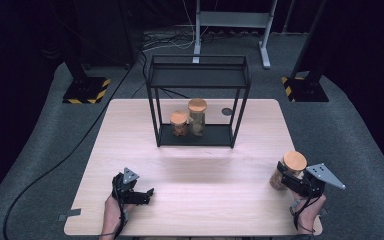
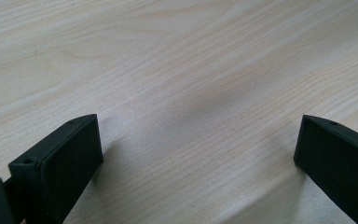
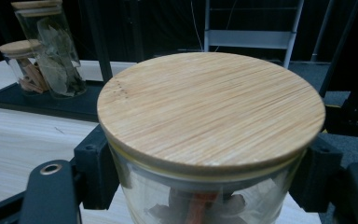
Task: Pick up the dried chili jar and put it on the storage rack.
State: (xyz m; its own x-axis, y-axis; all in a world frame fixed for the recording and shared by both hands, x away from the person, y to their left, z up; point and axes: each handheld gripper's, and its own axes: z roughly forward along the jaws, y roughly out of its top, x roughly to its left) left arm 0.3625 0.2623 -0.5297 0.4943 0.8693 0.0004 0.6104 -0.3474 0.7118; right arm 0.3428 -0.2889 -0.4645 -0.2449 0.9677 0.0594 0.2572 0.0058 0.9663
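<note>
Pale wooden desk (image 1: 195,170): left tool (image 1: 139,194) spread, empty, resting near front edge. Black wire shelf rack (image 1: 198,75), centre back, well apart. Right tool (image 1: 286,176) pinching upright bamboo-lidded glass jar (image 3: 209,121), front right, nearest right hand.

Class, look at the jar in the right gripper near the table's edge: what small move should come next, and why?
Probably a short lift straight up. The right gripper is closed on the jar just below its wooden lid, and two similar jars already stand on the rack's lower shelf, so lifting it off the table looks sensible.
</note>
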